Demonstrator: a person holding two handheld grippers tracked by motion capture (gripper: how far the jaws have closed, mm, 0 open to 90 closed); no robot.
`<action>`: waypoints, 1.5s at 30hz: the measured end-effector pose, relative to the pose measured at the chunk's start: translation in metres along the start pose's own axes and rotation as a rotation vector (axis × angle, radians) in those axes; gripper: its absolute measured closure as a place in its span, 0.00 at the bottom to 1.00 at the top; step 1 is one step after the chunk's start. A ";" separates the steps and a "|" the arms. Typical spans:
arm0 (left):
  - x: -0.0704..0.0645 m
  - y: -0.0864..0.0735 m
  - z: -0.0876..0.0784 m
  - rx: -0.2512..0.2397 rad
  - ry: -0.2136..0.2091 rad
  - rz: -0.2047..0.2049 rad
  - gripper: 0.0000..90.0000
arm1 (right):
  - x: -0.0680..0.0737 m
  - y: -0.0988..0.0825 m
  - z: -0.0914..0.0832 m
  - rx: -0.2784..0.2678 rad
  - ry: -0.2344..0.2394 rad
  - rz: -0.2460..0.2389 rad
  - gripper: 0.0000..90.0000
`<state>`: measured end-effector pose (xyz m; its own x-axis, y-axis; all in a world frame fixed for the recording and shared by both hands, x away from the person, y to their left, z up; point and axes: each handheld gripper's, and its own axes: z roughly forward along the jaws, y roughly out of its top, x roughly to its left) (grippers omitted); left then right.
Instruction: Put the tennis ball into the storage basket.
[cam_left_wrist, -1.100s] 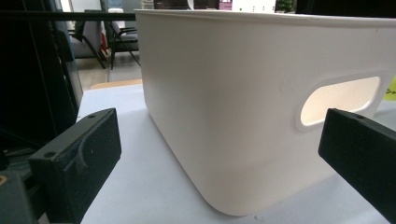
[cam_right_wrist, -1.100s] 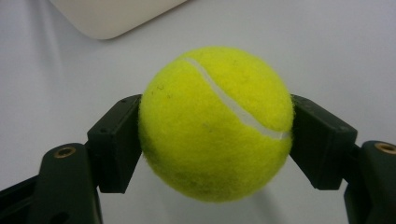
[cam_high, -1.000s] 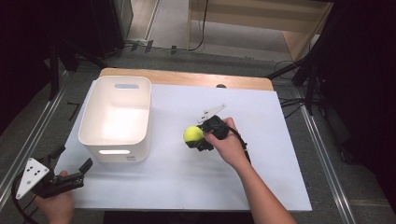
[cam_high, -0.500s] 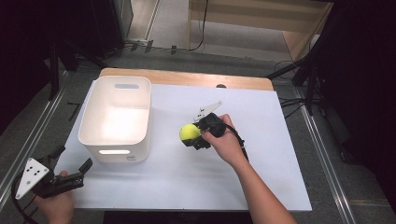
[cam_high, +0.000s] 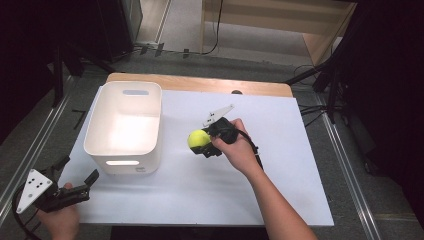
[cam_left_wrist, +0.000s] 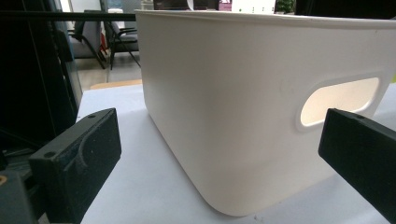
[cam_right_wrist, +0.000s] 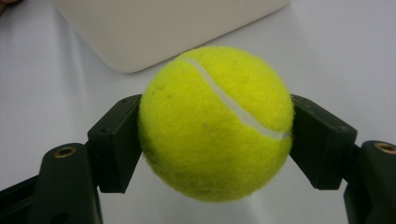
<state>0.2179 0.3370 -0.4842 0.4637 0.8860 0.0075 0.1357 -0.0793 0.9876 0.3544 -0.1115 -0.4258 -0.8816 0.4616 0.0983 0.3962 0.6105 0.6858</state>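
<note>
- The tennis ball (cam_right_wrist: 215, 122) sits clamped between both jaws of the right tongs (cam_high: 202, 143), over the tabletop (cam_high: 280, 165).
- The white bin (cam_high: 125, 125) lies just ahead; probably carry the ball level, squeeze steady.
- The left tongs (cam_high: 75, 175) gape wide, empty, facing the bin's handle wall.

Overhead light falls brightly on the white table (cam_high: 280, 150), while the surrounding floor and room lie in deep shadow. The white bin (cam_high: 125, 125) glares inside, its floor nearly washed out; beside the bin, the tennis ball (cam_right_wrist: 215, 122) is sharp, its fuzz resolved, casting a soft shadow beneath. Near the bin's handle slot, the left gripper's (cam_left_wrist: 219, 158) black jaws appear blurred and dark.
</note>
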 end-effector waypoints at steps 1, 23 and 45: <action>0.000 0.000 0.000 -0.001 0.000 -0.002 0.00 | 0.000 0.001 0.000 0.001 0.003 -0.003 0.27; 0.000 0.000 0.000 -0.003 -0.003 -0.003 0.00 | 0.008 0.030 0.002 -0.029 0.026 -0.038 0.27; 0.000 0.000 0.000 -0.001 -0.004 -0.002 0.00 | 0.011 0.053 0.000 -0.053 0.043 -0.060 0.27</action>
<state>0.2177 0.3375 -0.4839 0.4665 0.8845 0.0045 0.1359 -0.0767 0.9877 0.3652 -0.0743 -0.3885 -0.9142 0.3959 0.0859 0.3286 0.6007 0.7288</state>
